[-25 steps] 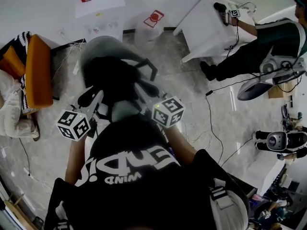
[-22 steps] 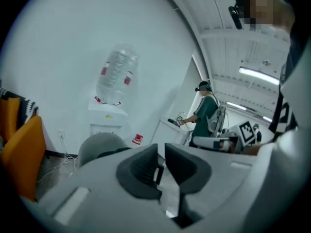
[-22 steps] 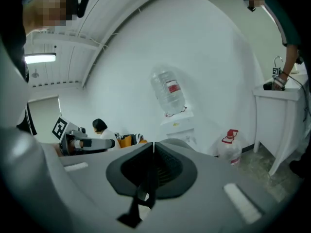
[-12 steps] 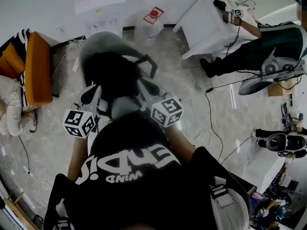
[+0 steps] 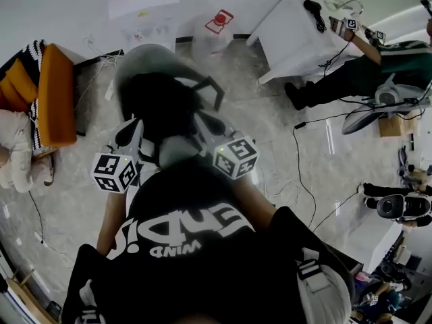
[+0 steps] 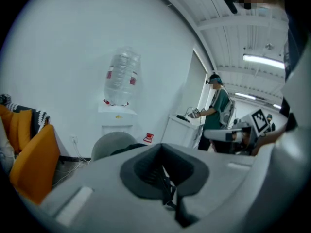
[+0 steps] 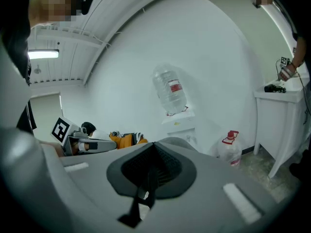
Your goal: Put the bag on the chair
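A black bag [image 5: 160,106] rests on the seat of a grey round-backed chair [image 5: 145,58] right in front of me in the head view. My left gripper [image 5: 133,132] reaches the bag's left side, my right gripper [image 5: 202,121] its right side. In the left gripper view the left gripper [image 6: 165,178] is shut on a thin black strap [image 6: 168,193] of the bag. In the right gripper view the right gripper [image 7: 151,174] is likewise shut on a black strap [image 7: 145,191] that hangs down between its jaws. My own black shirt hides the bag's near edge.
An orange armchair [image 5: 55,96] stands at the left. A water dispenser [image 5: 142,12] and a clear jug [image 5: 216,29] are by the back wall. A white table [image 5: 297,36] and a seated person [image 5: 364,73] are at the back right. Cables [image 5: 302,174] cross the floor.
Both grippers have shifted slightly, the left one a little to the right toward the bag. The bag stays on the chair seat.
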### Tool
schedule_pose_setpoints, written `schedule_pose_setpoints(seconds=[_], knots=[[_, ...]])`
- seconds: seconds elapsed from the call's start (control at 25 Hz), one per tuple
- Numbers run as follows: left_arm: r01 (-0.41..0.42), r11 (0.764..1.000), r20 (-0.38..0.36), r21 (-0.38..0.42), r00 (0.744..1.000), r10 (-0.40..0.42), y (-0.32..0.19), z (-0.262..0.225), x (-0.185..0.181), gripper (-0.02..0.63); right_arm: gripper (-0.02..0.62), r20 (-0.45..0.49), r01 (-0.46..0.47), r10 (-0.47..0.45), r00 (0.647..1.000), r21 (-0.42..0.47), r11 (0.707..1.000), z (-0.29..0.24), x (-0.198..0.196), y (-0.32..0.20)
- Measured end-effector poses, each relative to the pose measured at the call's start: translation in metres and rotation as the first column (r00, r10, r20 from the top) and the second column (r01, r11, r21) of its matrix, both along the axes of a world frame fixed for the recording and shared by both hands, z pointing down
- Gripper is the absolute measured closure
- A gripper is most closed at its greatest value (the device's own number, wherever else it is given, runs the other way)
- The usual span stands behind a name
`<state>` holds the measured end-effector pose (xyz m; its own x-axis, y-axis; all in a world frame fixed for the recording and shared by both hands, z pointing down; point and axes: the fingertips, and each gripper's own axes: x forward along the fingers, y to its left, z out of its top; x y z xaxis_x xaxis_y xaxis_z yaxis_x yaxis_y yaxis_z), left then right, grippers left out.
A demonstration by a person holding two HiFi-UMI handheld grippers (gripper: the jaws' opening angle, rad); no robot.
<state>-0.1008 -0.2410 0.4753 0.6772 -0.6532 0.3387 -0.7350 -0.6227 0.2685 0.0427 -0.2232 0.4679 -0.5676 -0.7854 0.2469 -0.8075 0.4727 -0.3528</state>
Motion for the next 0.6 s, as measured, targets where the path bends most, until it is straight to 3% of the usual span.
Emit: schedule_pose_setpoints(seconds=[0.6], knots=[[0.016,1.0,0.005,-0.014,1.0,-0.016,-0.0025,0.002,-0.0038,0.603,0.595,0.008,-0.004,0.005,1.0,-0.011,1.0,0.0014,0.0,-0.0017]])
